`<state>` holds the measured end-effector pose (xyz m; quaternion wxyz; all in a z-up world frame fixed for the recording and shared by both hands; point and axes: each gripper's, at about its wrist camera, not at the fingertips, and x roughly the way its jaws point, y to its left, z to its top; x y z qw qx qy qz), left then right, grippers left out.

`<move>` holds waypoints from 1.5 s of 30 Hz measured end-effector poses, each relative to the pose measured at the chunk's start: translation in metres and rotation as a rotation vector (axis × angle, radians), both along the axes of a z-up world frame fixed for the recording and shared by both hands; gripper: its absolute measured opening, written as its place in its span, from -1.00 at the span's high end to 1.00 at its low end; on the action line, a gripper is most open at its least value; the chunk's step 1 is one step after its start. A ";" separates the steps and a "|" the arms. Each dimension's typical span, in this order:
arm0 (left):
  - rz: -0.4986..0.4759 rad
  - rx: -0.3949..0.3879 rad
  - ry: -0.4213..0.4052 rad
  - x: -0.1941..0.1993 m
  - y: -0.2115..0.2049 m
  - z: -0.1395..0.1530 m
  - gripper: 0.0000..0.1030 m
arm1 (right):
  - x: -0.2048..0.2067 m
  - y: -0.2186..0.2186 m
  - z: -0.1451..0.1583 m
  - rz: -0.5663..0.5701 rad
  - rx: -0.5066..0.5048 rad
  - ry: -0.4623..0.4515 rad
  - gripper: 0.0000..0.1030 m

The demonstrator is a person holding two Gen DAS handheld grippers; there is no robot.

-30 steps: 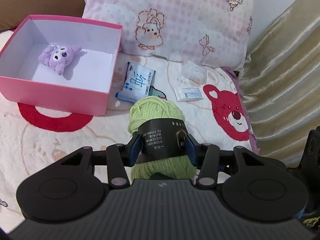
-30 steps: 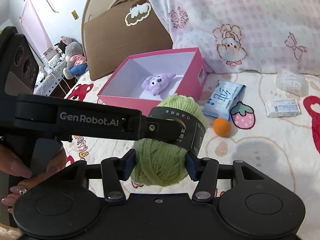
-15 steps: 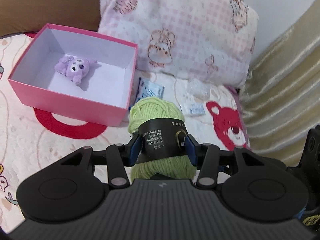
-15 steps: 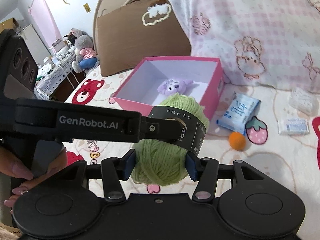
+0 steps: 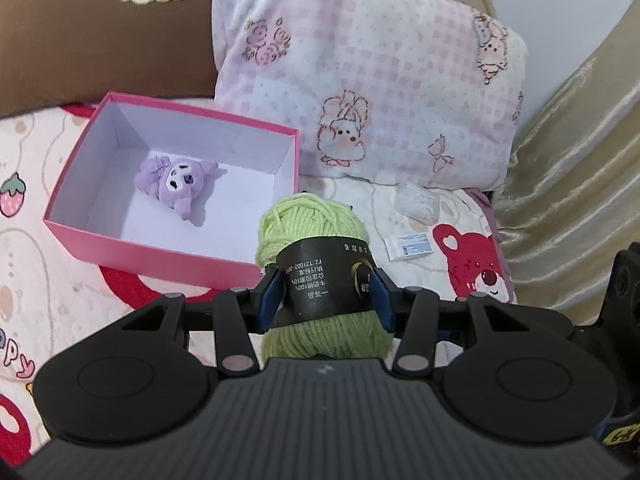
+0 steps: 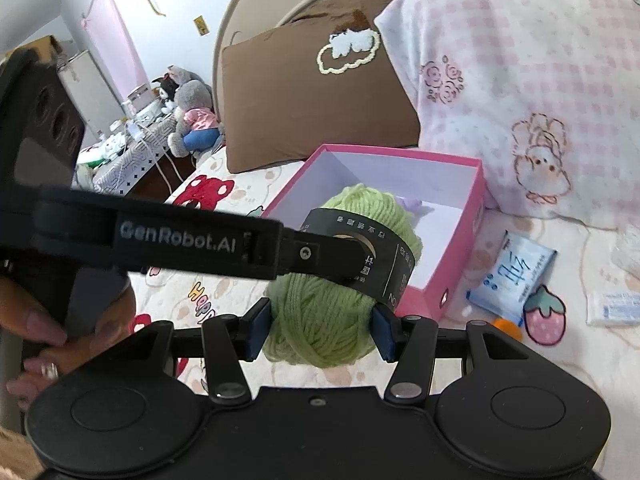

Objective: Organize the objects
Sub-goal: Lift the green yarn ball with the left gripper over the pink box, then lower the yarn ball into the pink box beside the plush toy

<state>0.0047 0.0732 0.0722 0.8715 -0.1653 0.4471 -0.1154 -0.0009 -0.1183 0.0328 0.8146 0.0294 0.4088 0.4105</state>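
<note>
— Above the bed sheet (image 5: 60, 300), what do we hold?

— We hold one ball of green yarn (image 5: 312, 220) with both tools together. The left gripper (image 5: 326, 296) presses its blue pads on the black paper band (image 5: 324, 276) of the ball, one pad on each side. The right gripper (image 6: 322, 324) clamps the bare yarn (image 6: 320, 312) lower down, under the band. In the right view the left gripper's finger (image 6: 288, 256) crosses the picture from the left and reaches the band.

— Does the yarn touch the bed?

— No, it hangs in the air between the pads. It is in front of the pink box (image 5: 160, 254), near the box's right corner.

— What do we see in the box?

— A small purple plush toy (image 5: 176, 180) lies on the white bottom, and it is alone there. The box stands on the sheet, just beside a pink checked pillow (image 5: 360, 80) and in front of a brown pillow (image 6: 312, 108).

— And what lies outside the box?

— To the right of the box we see a blue tissue pack (image 6: 512, 276), an orange ball (image 6: 506, 326) partly hidden behind the gripper, and a small white packet (image 5: 410, 246). A clear wrapper (image 5: 418, 202) lies near the pillow. At the left edge of the right view, a hand (image 6: 44, 328) grips the handle of the left tool.
</note>
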 end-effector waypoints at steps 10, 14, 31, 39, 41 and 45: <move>0.019 0.037 0.026 0.041 0.008 -0.013 0.10 | 0.040 0.017 -0.016 0.011 0.027 0.031 -0.12; 0.027 0.021 0.036 0.058 0.017 -0.019 0.10 | 0.053 0.024 -0.023 0.011 0.036 0.027 -0.12; 0.063 -0.058 0.089 0.137 0.052 -0.069 0.10 | 0.112 0.073 -0.050 0.001 -0.106 -0.041 -0.12; 0.091 -0.134 0.121 0.157 0.068 -0.106 0.09 | 0.129 0.098 -0.070 0.051 -0.241 -0.067 -0.12; 0.093 -0.147 0.130 0.164 0.072 -0.113 0.09 | 0.134 0.106 -0.074 0.056 -0.273 -0.072 -0.12; 0.090 -0.146 0.143 0.177 0.078 -0.123 0.09 | 0.146 0.120 -0.082 0.065 -0.315 -0.045 -0.12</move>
